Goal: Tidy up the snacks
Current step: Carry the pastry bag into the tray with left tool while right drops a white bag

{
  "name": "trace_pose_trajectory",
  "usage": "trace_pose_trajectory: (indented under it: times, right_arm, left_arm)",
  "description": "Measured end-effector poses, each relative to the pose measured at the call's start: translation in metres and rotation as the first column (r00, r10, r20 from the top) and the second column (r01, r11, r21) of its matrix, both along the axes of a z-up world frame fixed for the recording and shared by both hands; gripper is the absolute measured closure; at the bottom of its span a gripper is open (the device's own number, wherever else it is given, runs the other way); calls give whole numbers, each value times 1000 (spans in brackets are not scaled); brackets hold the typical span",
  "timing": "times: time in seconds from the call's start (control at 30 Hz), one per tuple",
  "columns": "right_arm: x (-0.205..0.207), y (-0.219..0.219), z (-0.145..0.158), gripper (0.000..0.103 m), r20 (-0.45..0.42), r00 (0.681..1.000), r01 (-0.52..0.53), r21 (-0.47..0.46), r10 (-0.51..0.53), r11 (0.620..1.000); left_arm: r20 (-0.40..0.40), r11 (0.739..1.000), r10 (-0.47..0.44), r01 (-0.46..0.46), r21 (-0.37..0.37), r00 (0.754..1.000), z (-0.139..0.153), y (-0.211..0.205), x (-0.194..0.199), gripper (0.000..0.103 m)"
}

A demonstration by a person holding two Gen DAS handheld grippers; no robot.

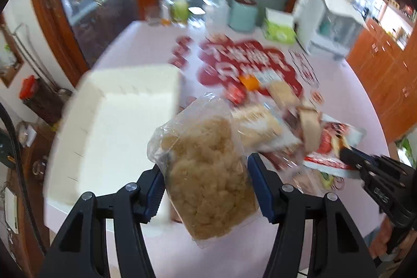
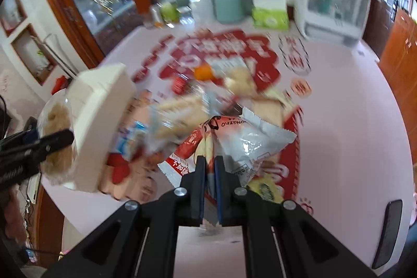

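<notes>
My left gripper [image 1: 206,173] is shut on a clear bag of tan crispy snack [image 1: 206,173] and holds it in the air next to the white bin [image 1: 117,127]. The same bag [image 2: 56,137] and left gripper [image 2: 52,140] show at the left of the right wrist view, beside the bin [image 2: 101,127]. My right gripper [image 2: 209,163] is shut on a silver and red snack packet [image 2: 242,142], held above a pile of snack packets [image 2: 169,119] on the pink table. The right gripper [image 1: 349,150] appears at the right in the left wrist view.
On the pink tablecloth with red print [image 1: 234,61] lie an orange fruit [image 1: 249,82] and several packets [image 1: 263,121]. At the back stand a mint canister [image 1: 243,14], a green tissue box [image 1: 278,28] and a white appliance [image 1: 325,22]. A dark phone [image 2: 388,233] lies right.
</notes>
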State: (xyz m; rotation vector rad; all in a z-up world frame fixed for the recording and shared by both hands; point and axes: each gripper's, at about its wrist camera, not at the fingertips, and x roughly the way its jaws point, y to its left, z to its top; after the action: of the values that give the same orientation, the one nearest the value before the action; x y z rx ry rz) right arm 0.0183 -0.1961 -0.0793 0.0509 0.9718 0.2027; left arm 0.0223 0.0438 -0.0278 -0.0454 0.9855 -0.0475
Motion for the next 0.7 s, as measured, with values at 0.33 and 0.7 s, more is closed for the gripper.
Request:
trace_pose_trajectory:
  times: [0.33, 0.7]
  right_arm:
    - [-9, 143, 96, 96, 223, 966, -138, 17, 130, 990]
    - [9, 288, 81, 93, 172, 950, -254, -51, 259, 966]
  left_arm:
    - [176, 982, 38, -69, 176, 984, 66, 142, 9, 44]
    - [133, 984, -114, 93, 150, 985, 40, 208, 39, 40]
